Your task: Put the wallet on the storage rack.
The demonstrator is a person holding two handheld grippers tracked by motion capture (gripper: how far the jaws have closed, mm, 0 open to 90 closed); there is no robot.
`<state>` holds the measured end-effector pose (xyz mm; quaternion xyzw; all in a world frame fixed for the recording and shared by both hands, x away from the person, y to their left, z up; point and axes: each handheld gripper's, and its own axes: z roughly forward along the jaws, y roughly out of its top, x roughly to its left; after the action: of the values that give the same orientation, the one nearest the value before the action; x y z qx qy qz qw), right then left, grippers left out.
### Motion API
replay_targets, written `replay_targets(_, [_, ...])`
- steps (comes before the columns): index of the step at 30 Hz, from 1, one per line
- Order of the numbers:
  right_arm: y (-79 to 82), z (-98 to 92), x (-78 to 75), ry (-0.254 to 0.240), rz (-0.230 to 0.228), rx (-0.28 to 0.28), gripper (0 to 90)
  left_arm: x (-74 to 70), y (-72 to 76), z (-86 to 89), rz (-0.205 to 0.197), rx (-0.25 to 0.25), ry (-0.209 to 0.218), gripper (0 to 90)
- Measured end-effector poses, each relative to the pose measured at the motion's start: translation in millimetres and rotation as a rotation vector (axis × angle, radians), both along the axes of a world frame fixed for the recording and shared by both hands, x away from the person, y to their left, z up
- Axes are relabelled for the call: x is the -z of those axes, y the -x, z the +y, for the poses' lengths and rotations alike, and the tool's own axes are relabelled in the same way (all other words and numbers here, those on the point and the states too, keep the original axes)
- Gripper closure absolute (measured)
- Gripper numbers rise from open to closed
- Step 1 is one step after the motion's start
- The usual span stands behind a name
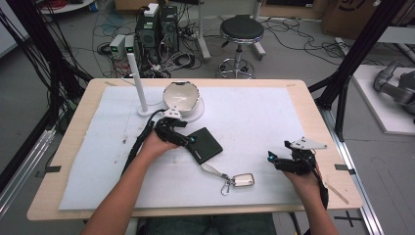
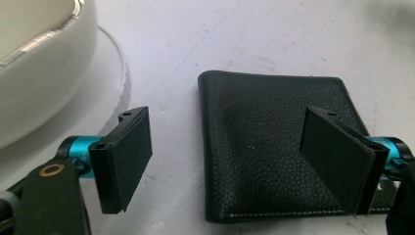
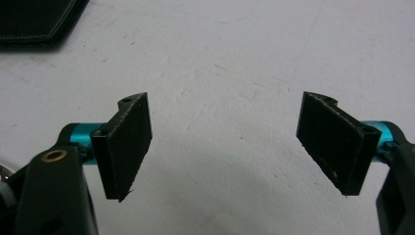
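Observation:
A black leather wallet (image 1: pixel 205 144) lies flat near the middle of the white mat (image 1: pixel 254 112). In the left gripper view the wallet (image 2: pixel 264 147) sits under and between my wide-apart jaws. My left gripper (image 1: pixel 188 138) is open, hovering at the wallet's left edge. A key fob on a strap with a clasp (image 1: pixel 235 179) lies in front of the wallet. My right gripper (image 1: pixel 270 157) is open over bare mat at the right, nothing between its fingers (image 3: pixel 127 147). A corner of the wallet (image 3: pixel 36 19) shows at the top left of the right gripper view.
A white bowl (image 1: pixel 181 97) rests tilted on a white plate (image 1: pixel 198 112) behind the left gripper; the bowl (image 2: pixel 34 63) is close at the left in that gripper's view. A white upright post on a round base (image 1: pixel 138 83) stands left of the bowl. The wooden table edge (image 1: pixel 313 112) borders the mat.

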<state>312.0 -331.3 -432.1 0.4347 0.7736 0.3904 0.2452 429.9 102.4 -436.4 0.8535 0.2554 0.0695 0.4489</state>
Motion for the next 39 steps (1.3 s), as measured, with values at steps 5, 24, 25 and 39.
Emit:
replay_targets(5, [4.2, -4.3, 0.2, 0.006, -0.005, 0.009, 21.1, 5.6, -4.6, -6.8, 0.0, -0.001, -0.027, 20.5])
replay_targets(24, [7.6, -3.9, -0.9, 0.016, -0.01, 0.003, 21.1, 17.0, -12.2, -2.5, 0.141, 0.014, 0.056, 54.5])
replay_targets(25, [7.8, -4.2, -1.1, 0.018, -0.01, 0.003, 21.1, 16.7, -11.9, -2.6, 0.136, 0.017, 0.051, 54.7])
replay_targets(39, [7.7, -2.2, -0.5, 0.035, -0.014, -0.008, 21.1, 8.7, -9.4, 4.3, 0.071, 0.023, 0.079, 80.2])
